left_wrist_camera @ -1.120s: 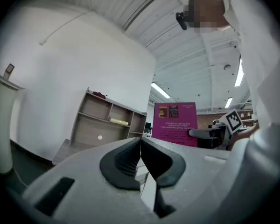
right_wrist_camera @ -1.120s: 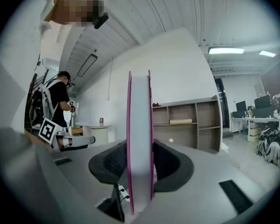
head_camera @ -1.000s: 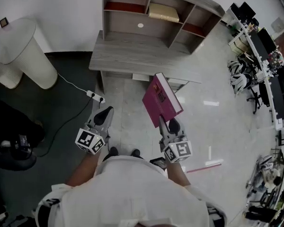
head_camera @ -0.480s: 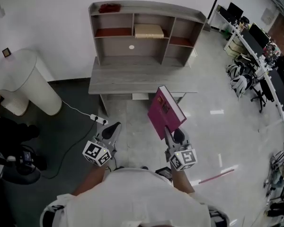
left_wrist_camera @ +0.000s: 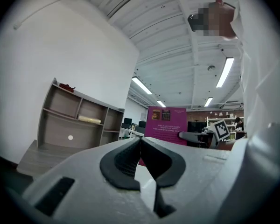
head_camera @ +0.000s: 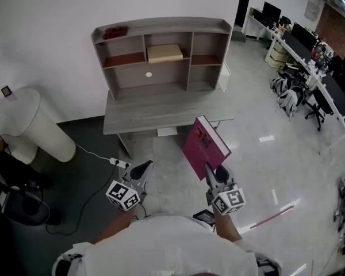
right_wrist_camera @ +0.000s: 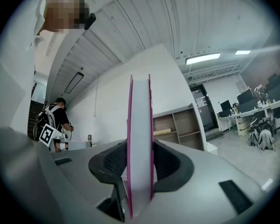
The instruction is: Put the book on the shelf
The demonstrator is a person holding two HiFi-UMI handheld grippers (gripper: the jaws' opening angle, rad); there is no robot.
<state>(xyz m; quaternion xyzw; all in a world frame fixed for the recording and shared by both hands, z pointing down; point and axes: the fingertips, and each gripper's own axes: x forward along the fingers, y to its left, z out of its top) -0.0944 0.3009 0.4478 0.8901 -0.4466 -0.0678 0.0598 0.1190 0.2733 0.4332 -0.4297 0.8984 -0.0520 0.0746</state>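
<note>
A magenta hardback book (head_camera: 203,147) stands upright in my right gripper (head_camera: 214,172), which is shut on its lower edge; in the right gripper view the book (right_wrist_camera: 140,139) shows page-edge on between the two black pads. My left gripper (head_camera: 144,169) hangs beside it at the left, jaws closed together on nothing. Ahead stands a grey wooden desk (head_camera: 161,110) with a shelf unit (head_camera: 155,50) on top, several open compartments. A tan book (head_camera: 164,52) lies in the upper middle compartment. The same shelf unit (left_wrist_camera: 77,120) and the magenta book (left_wrist_camera: 167,124) appear in the left gripper view.
A white cylindrical bin (head_camera: 31,125) stands left of the desk, and a power strip with cable (head_camera: 119,163) lies on the floor. Office desks, chairs and bags (head_camera: 299,68) line the right side. A red item (head_camera: 115,32) rests on the shelf top. A dark mat (head_camera: 75,177) covers the floor at left.
The view has pulled back and tilted up: the whole shelf unit and the wall behind it now show. Both grippers sit lower in view, the book still held upright.
</note>
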